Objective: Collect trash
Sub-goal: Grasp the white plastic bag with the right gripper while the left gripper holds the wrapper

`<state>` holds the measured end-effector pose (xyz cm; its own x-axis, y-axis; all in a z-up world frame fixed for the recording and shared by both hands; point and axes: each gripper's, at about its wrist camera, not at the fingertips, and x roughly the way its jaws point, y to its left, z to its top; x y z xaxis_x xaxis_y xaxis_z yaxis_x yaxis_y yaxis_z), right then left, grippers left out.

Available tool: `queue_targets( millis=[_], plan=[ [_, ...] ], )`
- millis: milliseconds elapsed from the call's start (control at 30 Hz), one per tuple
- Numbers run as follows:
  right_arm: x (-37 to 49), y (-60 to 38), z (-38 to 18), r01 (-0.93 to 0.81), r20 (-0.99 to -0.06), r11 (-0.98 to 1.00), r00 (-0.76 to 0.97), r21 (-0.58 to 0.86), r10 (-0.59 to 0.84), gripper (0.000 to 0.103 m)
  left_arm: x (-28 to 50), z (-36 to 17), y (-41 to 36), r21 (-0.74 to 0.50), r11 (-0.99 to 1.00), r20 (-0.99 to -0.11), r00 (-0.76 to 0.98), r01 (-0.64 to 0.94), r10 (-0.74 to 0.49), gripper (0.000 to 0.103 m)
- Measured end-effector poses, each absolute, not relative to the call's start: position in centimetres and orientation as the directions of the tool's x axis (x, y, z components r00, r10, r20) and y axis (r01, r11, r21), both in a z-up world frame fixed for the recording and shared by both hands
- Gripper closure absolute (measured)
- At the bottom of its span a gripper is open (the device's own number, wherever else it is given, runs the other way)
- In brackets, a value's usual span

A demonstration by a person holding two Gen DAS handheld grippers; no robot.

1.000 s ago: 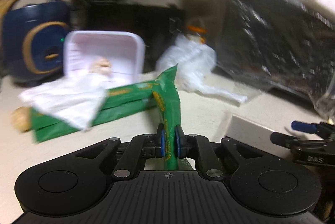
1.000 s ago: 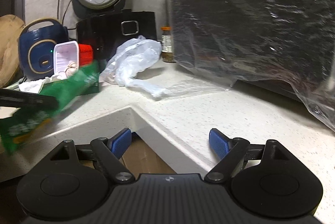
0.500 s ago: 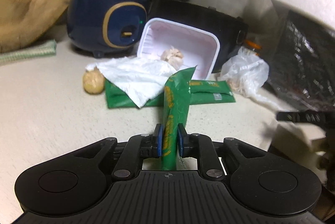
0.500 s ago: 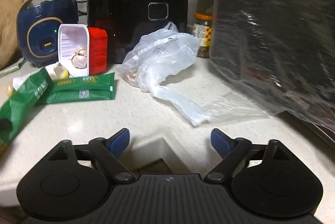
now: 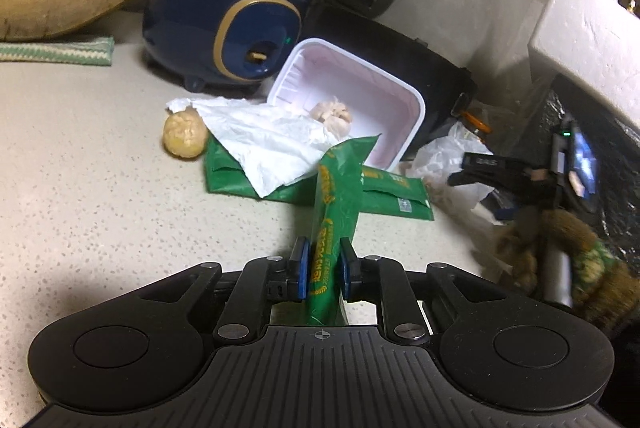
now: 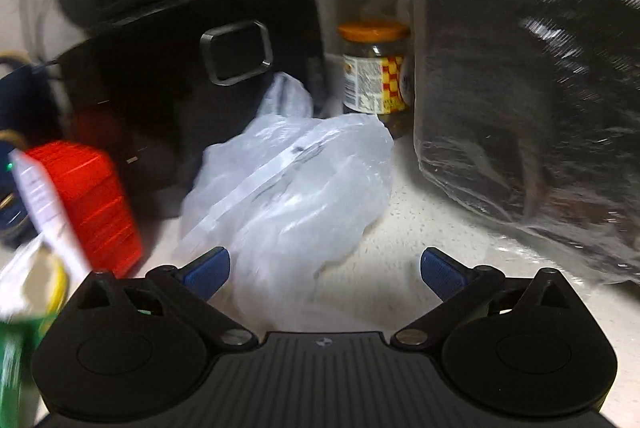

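on the surface (image 5: pixel 80 188), your right hand-held gripper (image 6: pixel 324 270) is spreading its jaws wide around a crumpled clear plastic bag (image 6: pixel 296 188), not pressing it. your left hand-held gripper (image 5: pixel 323 268) grips a green wrapper (image 5: pixel 336 212) lifted off the surface.

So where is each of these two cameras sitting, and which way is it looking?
Left wrist: on the left gripper, facing along the counter at a green wrapper pinched in its jaws; the right gripper and a sleeve show.
Right wrist: on the right gripper, jaws opening, facing a plastic bag.
Shared: that bag.
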<state>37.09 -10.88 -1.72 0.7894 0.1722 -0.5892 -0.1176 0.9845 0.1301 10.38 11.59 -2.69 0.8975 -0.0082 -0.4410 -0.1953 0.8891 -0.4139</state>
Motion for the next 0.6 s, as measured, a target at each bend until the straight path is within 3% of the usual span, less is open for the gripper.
queue_targets(
  millis=[133, 167, 267, 600],
  plan=[
    [38.5, -10.8, -2.4, -0.09, -0.613, 0.98, 0.769, 0.178, 0.182, 0.008, 10.5, -2.9, 11.9, -0.435, 0.881, -0.439, 0.898, -0.184, -0.029, 0.085],
    [38.5, -10.7, -2.3, -0.099, -0.612, 0.979, 0.768, 0.176, 0.188, 0.019, 10.4, -2.9, 12.0, -0.439, 0.88, -0.438, 0.898, -0.182, -0.033, 0.085],
    [37.5, -10.8, -1.6, -0.162, -0.614, 0.963, 0.744, 0.216, 0.263, 0.073, 10.4, -3.0, 12.0, -0.444, 0.878, -0.437, 0.898, -0.178, -0.039, 0.085],
    [29.1, -12.1, 0.0, -0.269, -0.588, 0.953, 0.752, 0.14, 0.298, 0.079, 10.4, -3.0, 12.2, -0.457, 0.871, -0.437, 0.898, -0.177, -0.046, 0.085]
  ],
)
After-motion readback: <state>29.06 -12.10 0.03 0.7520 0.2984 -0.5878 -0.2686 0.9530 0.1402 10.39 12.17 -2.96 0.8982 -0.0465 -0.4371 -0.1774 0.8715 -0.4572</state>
